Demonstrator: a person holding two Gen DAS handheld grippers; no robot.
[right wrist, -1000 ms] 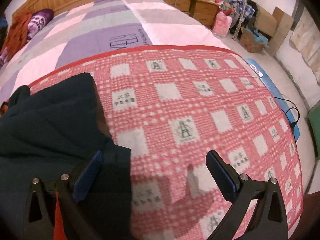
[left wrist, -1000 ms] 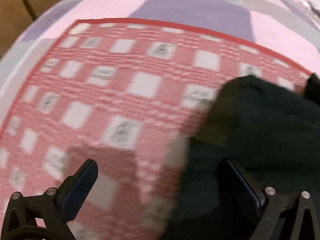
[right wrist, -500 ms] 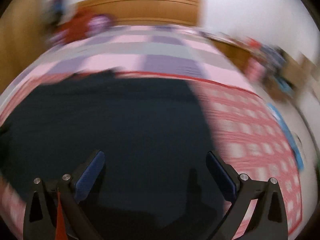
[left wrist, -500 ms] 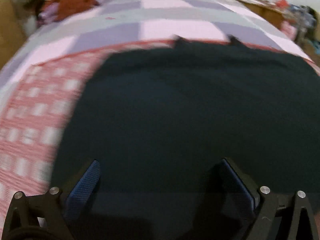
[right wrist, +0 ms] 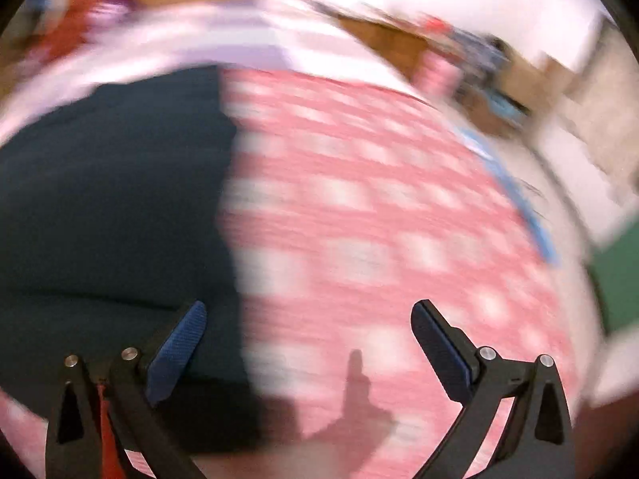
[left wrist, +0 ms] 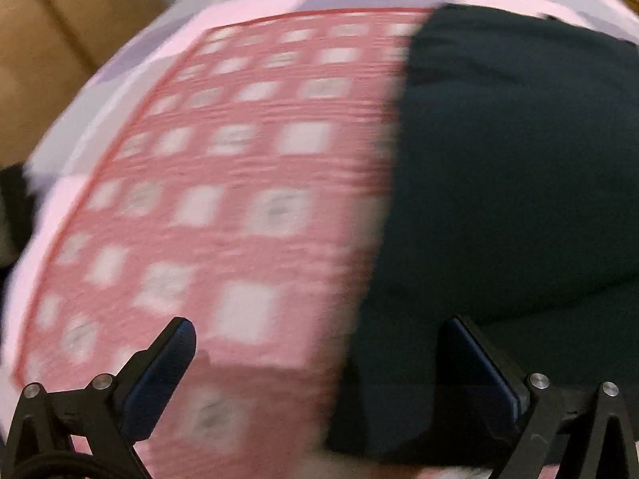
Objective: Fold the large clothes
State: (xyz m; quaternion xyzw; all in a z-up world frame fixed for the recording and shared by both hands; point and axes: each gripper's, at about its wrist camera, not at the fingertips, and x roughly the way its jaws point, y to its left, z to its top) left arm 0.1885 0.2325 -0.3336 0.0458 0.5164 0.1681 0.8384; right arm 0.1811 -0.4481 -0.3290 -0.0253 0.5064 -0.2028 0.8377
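Pink-and-white checked bedding [left wrist: 239, 183] fills most of both your views, heavily blurred. Your dark garment [left wrist: 511, 199] lies flat on it, covering the right half of the left wrist frame and the left side of the right wrist frame [right wrist: 112, 199]. Your left gripper [left wrist: 319, 359] is spread wide, holding nothing; your right gripper [right wrist: 307, 339] likewise gapes empty.

Both wrist views look down close over the bed, sharing the dark garment [left wrist: 499, 199] (blurred).
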